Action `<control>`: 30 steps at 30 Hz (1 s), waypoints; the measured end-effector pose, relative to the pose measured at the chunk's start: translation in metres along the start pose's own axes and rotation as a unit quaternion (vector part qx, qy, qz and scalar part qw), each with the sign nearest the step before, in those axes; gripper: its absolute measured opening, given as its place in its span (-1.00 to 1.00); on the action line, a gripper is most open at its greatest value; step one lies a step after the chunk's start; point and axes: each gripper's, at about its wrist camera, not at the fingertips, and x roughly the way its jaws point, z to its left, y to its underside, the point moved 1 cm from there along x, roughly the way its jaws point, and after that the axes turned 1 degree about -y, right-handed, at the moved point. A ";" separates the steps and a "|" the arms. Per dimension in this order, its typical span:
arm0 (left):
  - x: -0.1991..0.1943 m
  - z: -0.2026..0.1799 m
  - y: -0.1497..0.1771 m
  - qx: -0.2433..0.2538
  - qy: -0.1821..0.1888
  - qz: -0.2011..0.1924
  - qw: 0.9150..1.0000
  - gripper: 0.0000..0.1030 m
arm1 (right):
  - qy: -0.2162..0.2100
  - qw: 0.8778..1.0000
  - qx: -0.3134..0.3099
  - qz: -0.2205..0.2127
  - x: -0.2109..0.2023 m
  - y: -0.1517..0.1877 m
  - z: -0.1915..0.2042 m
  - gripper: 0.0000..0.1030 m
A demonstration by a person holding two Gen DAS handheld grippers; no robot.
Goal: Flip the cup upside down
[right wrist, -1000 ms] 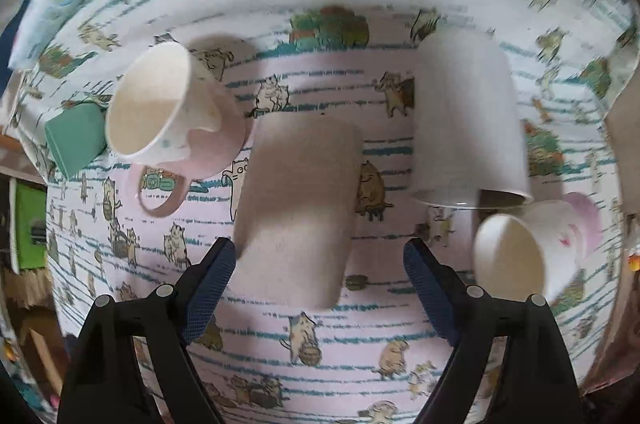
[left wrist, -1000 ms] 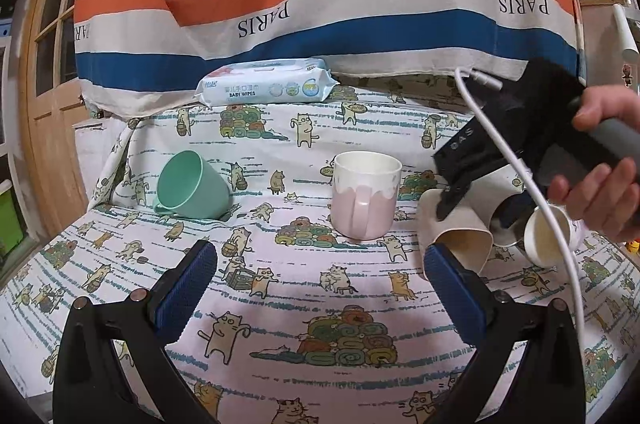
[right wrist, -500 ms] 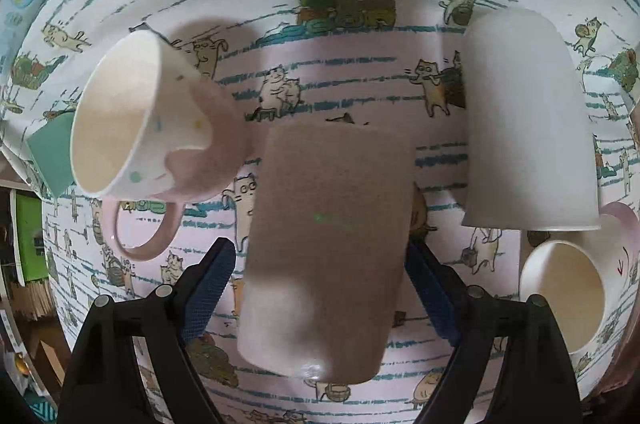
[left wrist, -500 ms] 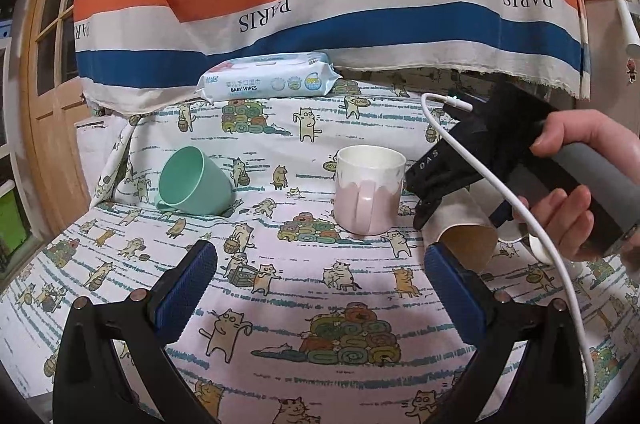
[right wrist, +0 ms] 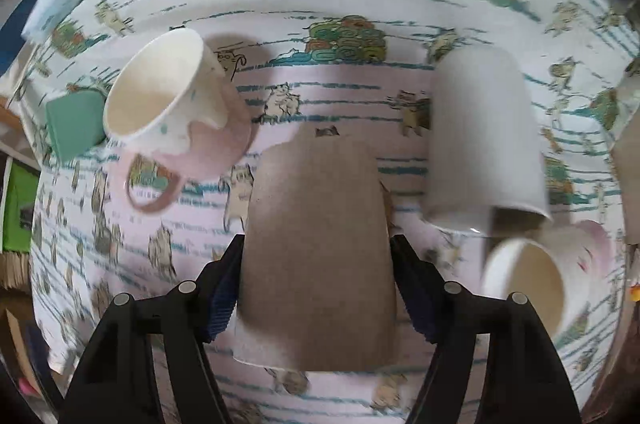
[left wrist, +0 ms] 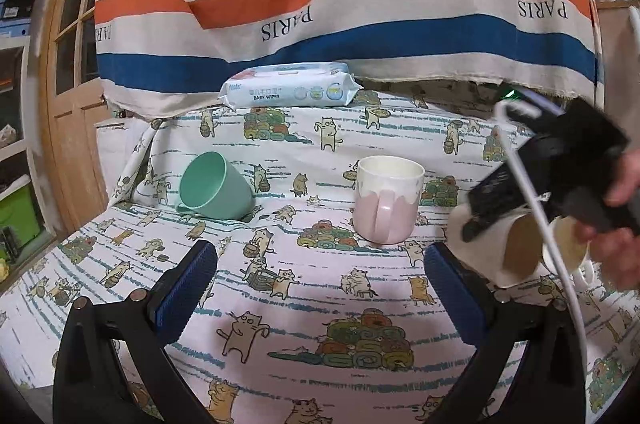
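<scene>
A beige cup [right wrist: 318, 244] lies on its side on the cat-print cloth, its mouth toward the camera. My right gripper [right wrist: 316, 272] is shut on it, one blue pad against each side. In the left wrist view the same cup [left wrist: 516, 256] shows at the right under the right gripper body [left wrist: 560, 160] and the hand. My left gripper [left wrist: 320, 288] is open and empty, low over the cloth in front of the pink-and-white mug [left wrist: 386, 200].
A white cup [right wrist: 480, 140] lies on its side right of the beige one. A small white-and-pink cup [right wrist: 532, 280] lies beside it. The pink-and-white mug [right wrist: 176, 104] stands upright at left. A green cup [left wrist: 216, 192] lies tipped. A baby wipes pack [left wrist: 288, 90] sits at the back.
My right gripper has moved down over the beige cup and its jaws have closed onto its sides. The left gripper has hardly moved.
</scene>
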 end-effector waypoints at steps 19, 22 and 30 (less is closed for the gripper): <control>-0.004 -0.001 0.000 0.005 -0.003 -0.011 1.000 0.99 | -0.119 0.989 0.048 -0.068 -0.031 0.118 -0.028 0.39; -0.002 -0.001 0.000 0.004 -0.010 -0.007 1.000 0.99 | -0.119 0.990 0.053 -0.059 -0.023 0.125 -0.031 0.39; -0.001 0.000 0.000 0.003 -0.013 -0.005 1.000 0.99 | -0.124 0.989 0.034 -0.069 -0.014 0.133 -0.029 0.41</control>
